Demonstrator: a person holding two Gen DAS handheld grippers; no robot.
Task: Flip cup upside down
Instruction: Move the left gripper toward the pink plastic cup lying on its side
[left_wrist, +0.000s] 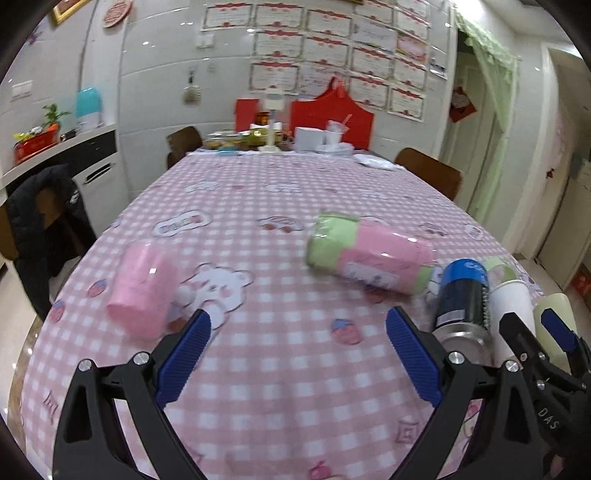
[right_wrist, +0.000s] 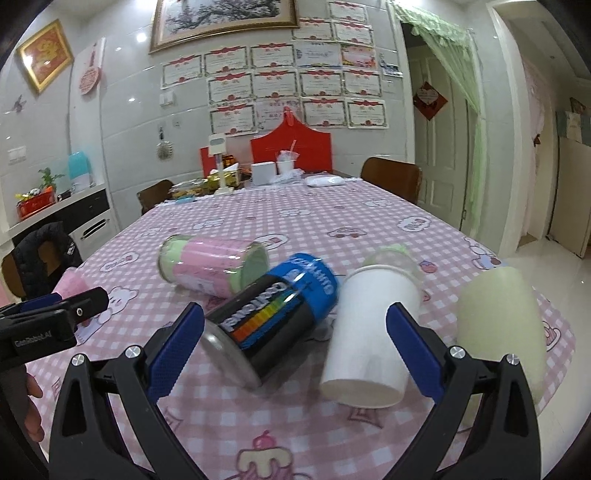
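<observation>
Both wrist views, cups lying on the checked tablecloth (left_wrist: 295, 369). Your left gripper (left_wrist: 297, 345) hangs spread wide over bare cloth with nothing between its blue pads (left_wrist: 184, 354). Your right gripper (right_wrist: 295, 350) is likewise spread and empty, aimed at the group of cups in front of it.

The task does not say which cup is meant. Five lie on their sides: a pink cup (left_wrist: 142, 291) to the left; a pink-and-green cup (right_wrist: 212, 266) further back; a battery-printed cup (right_wrist: 273, 321), its steel base towards your right gripper; a white paper cup (right_wrist: 369, 336), its closed base towards you; and a pale green cup (right_wrist: 506, 328) at the far right. The battery-printed and white cups appear to touch; the pale green one lies just beside the white.

The white paper cup sits most nearly between your right gripper's pads, so it is probably the next target, with the claw opened wide to straddle its body. Because it lies flat, expect to pinch the wall and rotate it until the rim meets the cloth. Thin paper may crumple under a hard squeeze.
</observation>
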